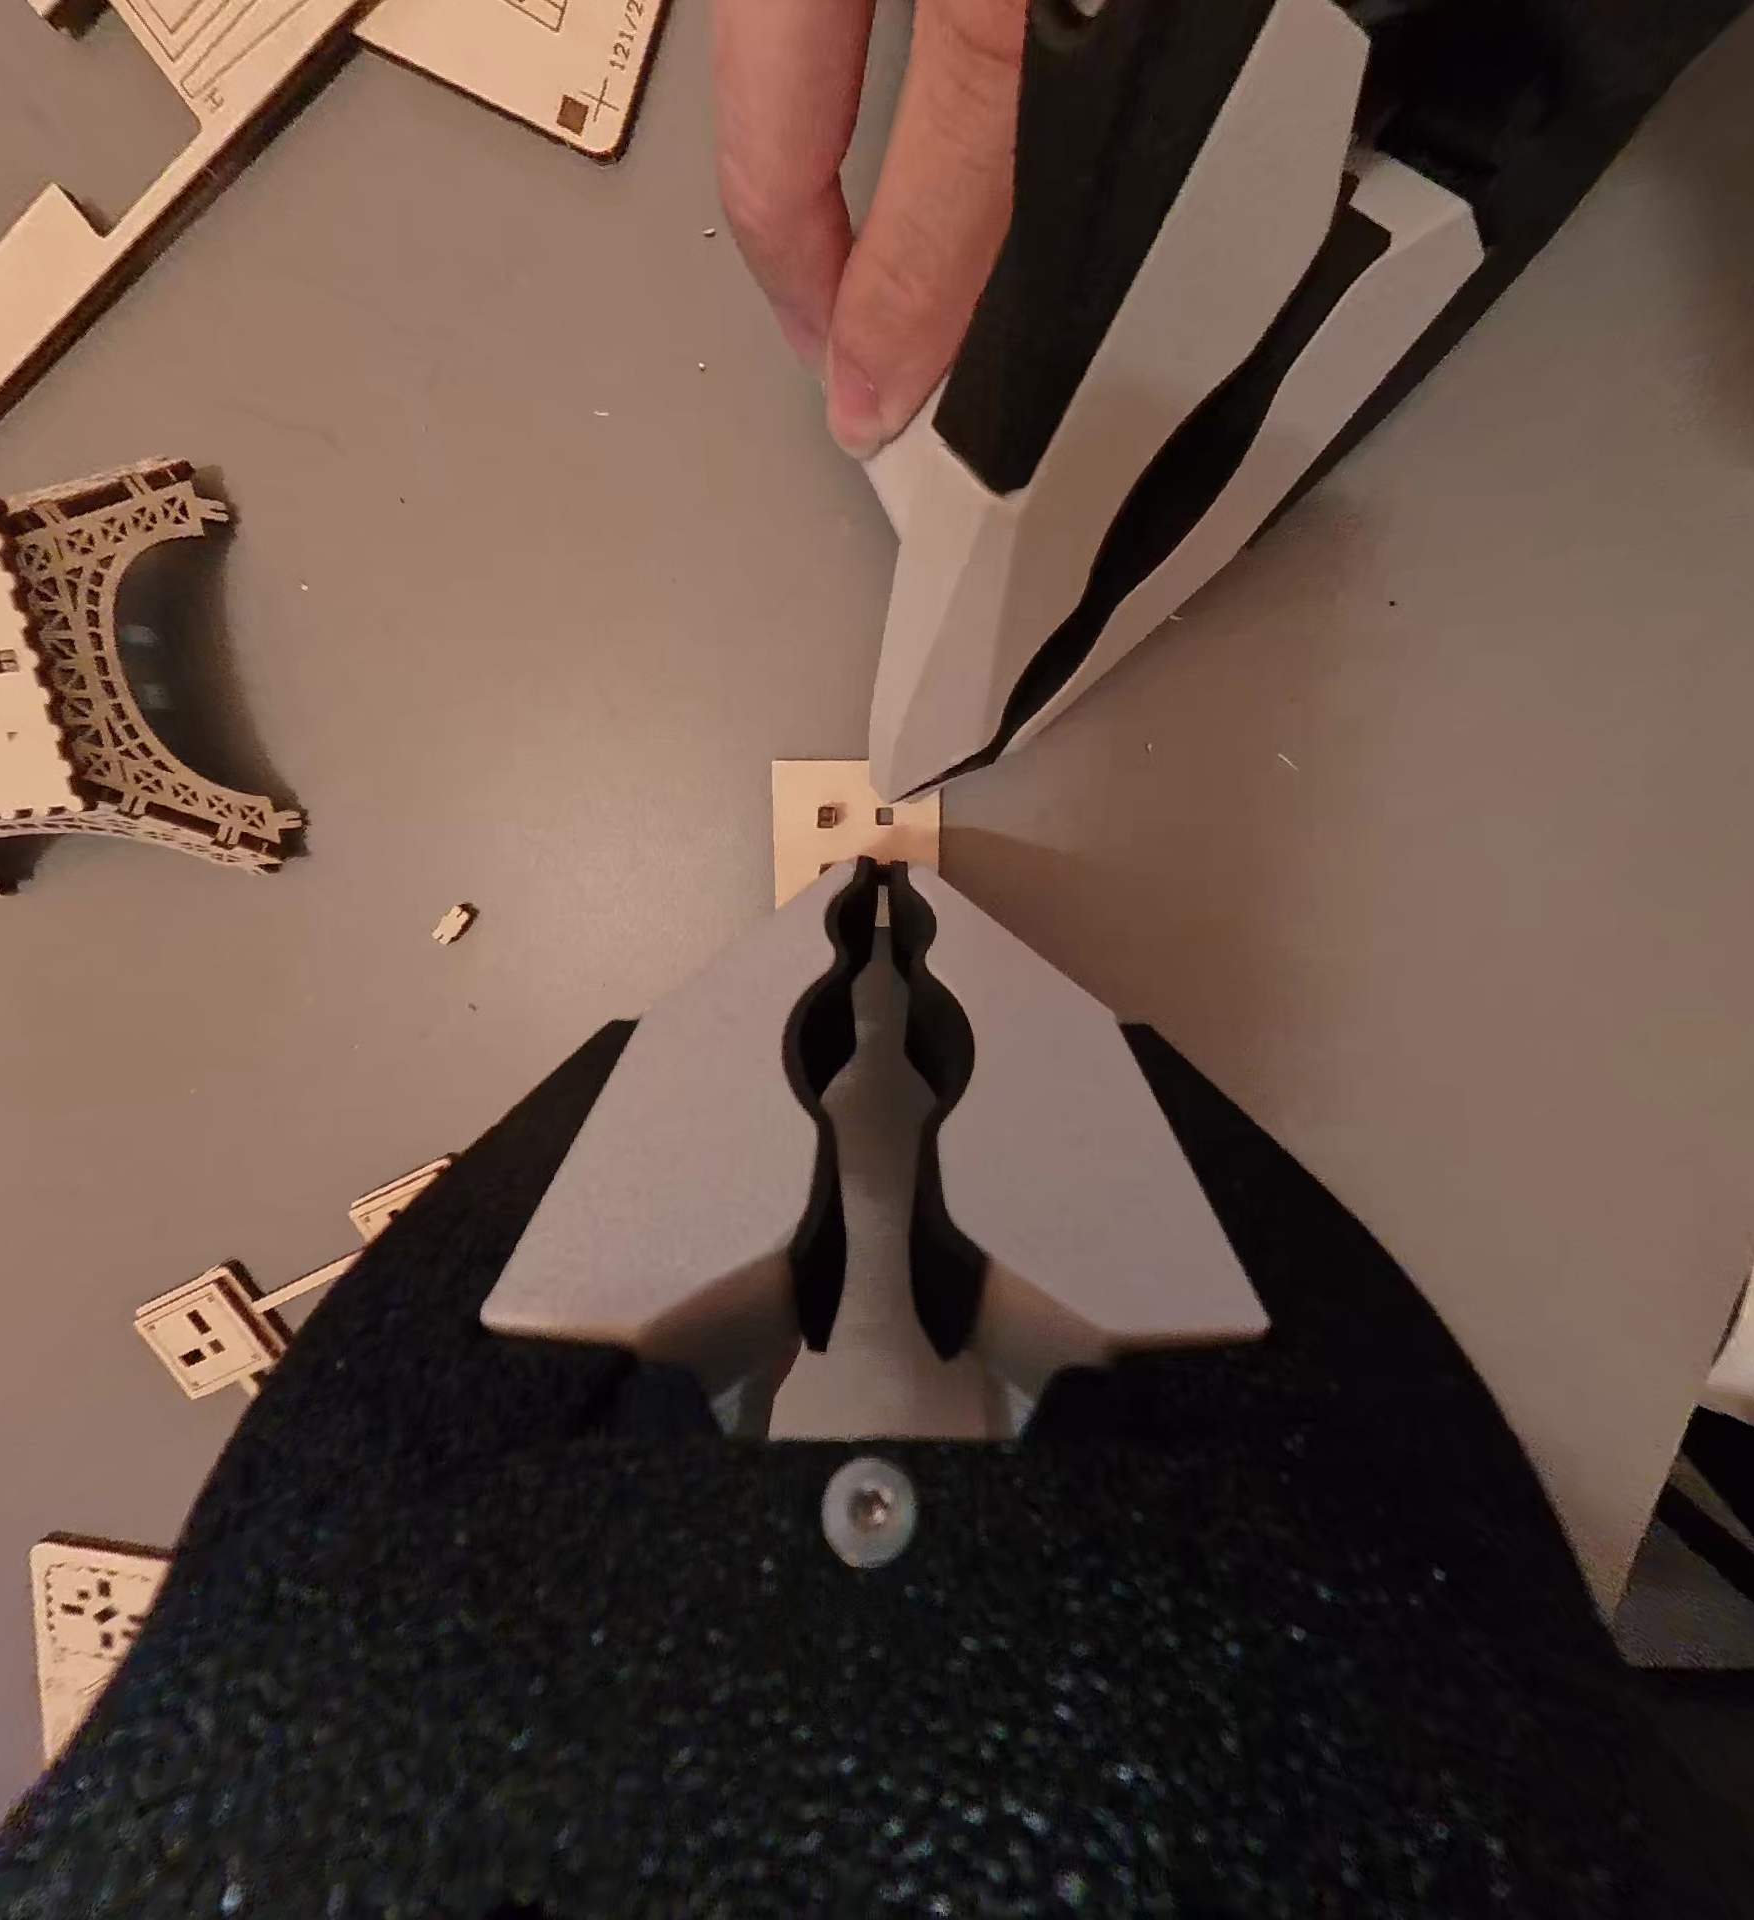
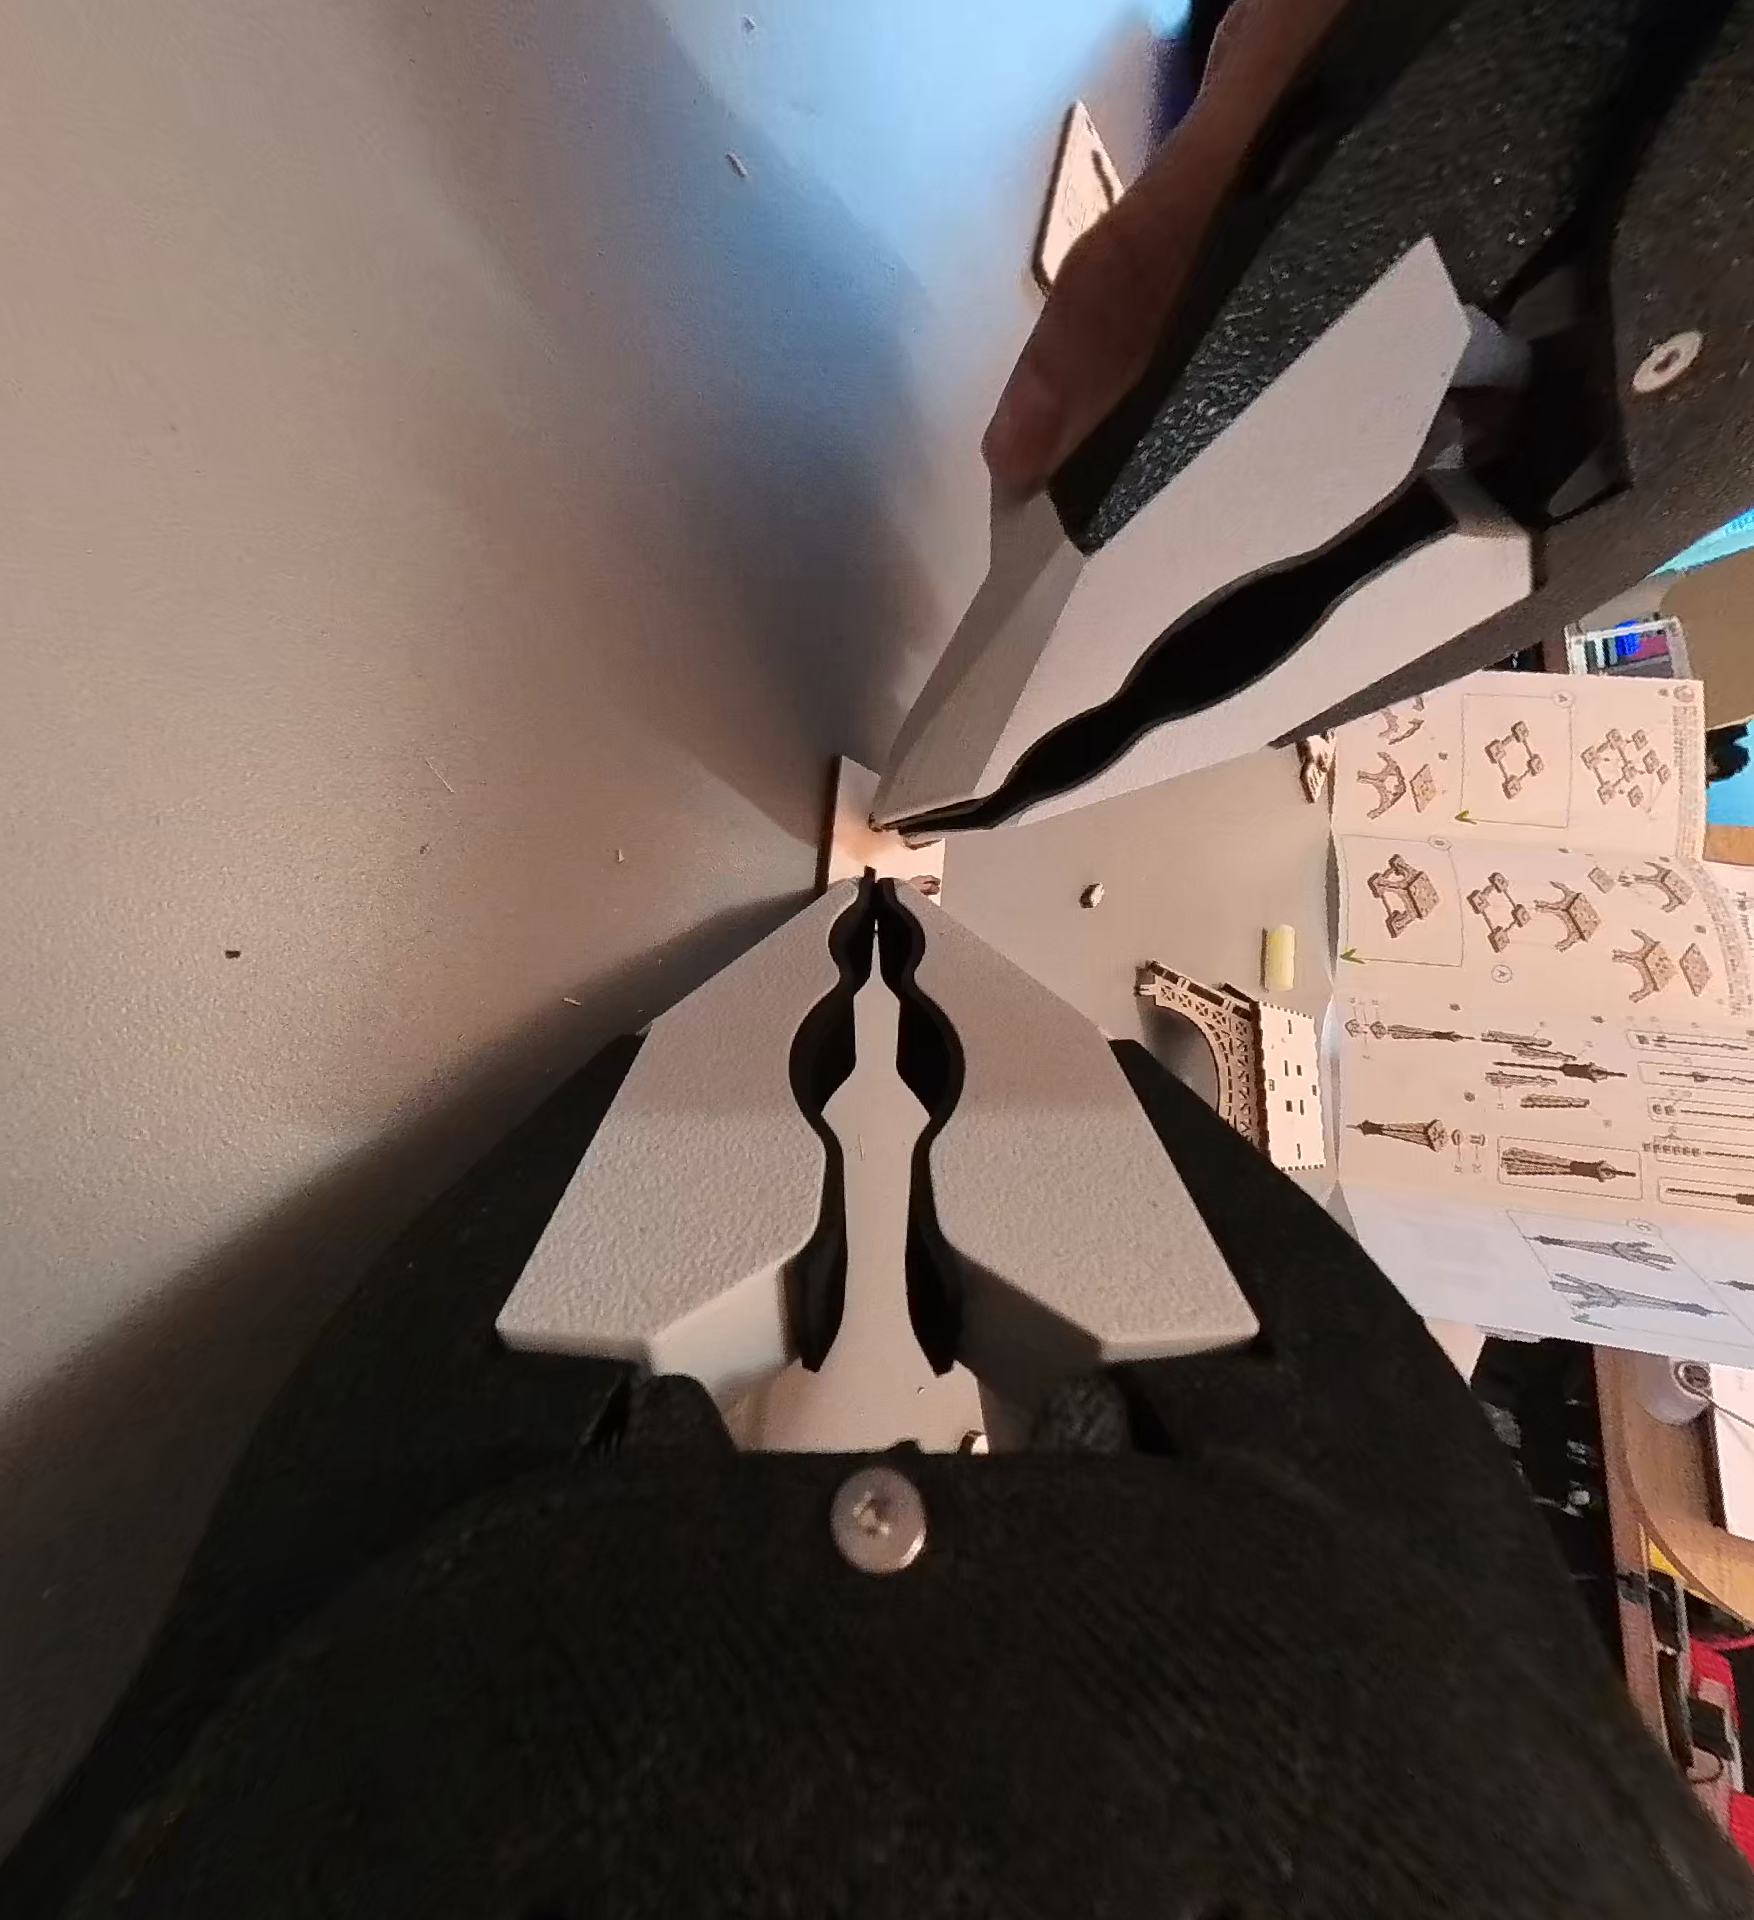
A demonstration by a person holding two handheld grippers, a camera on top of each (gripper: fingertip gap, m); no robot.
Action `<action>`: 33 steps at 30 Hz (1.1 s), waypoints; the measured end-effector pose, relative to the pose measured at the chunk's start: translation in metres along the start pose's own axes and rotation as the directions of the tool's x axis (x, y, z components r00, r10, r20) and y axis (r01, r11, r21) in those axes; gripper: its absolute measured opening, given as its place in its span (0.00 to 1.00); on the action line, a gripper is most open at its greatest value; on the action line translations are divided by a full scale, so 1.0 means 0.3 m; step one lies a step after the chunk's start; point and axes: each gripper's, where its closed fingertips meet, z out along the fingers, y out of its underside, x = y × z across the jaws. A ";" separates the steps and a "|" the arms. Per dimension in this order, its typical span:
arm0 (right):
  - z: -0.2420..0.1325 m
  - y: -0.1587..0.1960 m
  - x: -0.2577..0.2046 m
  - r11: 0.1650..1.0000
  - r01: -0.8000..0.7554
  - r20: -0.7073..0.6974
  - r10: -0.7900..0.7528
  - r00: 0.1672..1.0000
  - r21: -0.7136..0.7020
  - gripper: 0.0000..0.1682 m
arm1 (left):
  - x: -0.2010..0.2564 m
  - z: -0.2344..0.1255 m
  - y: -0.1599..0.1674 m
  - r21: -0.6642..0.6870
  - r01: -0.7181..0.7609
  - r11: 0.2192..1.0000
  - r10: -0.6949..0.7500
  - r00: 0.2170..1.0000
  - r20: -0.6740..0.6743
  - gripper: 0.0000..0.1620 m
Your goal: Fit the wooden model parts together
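Both grippers (image 1: 881, 868) (image 2: 871, 883) tip-down, nearly closed, on wood plate (image 1: 800, 821).

A small plate (image 1: 857, 821) lies flat on the table (image 1: 540, 623), just ahead of the left claw (image 1: 881, 878). The right claw (image 1: 909, 795) touches its far right corner. The arch base (image 1: 104, 686) sits well left, a peg (image 1: 454, 922) between them.

Pale wooden plate (image 1: 800, 821), grey table (image 1: 540, 520), lattice-patterned arch (image 1: 140, 665)
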 end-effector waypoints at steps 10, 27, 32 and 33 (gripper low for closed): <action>-0.001 0.000 -0.002 1.000 0.000 0.002 0.000 1.000 0.001 0.00 | 0.000 0.001 0.000 0.037 0.036 0.999 -0.036 0.999 -0.001 0.01; -0.006 0.003 -0.004 1.000 -0.004 0.003 0.004 1.000 0.003 0.00 | -0.001 0.003 0.000 0.060 0.021 0.998 -0.022 1.000 0.013 0.01; -0.008 0.004 -0.005 1.000 0.008 0.002 -0.008 1.000 -0.004 0.00 | -0.001 0.003 0.001 0.063 0.015 0.998 -0.017 0.999 0.028 0.01; -0.008 0.004 -0.005 1.000 0.008 0.002 -0.008 1.000 -0.004 0.00 | -0.001 0.003 0.000 0.072 0.020 0.997 -0.022 0.999 0.025 0.01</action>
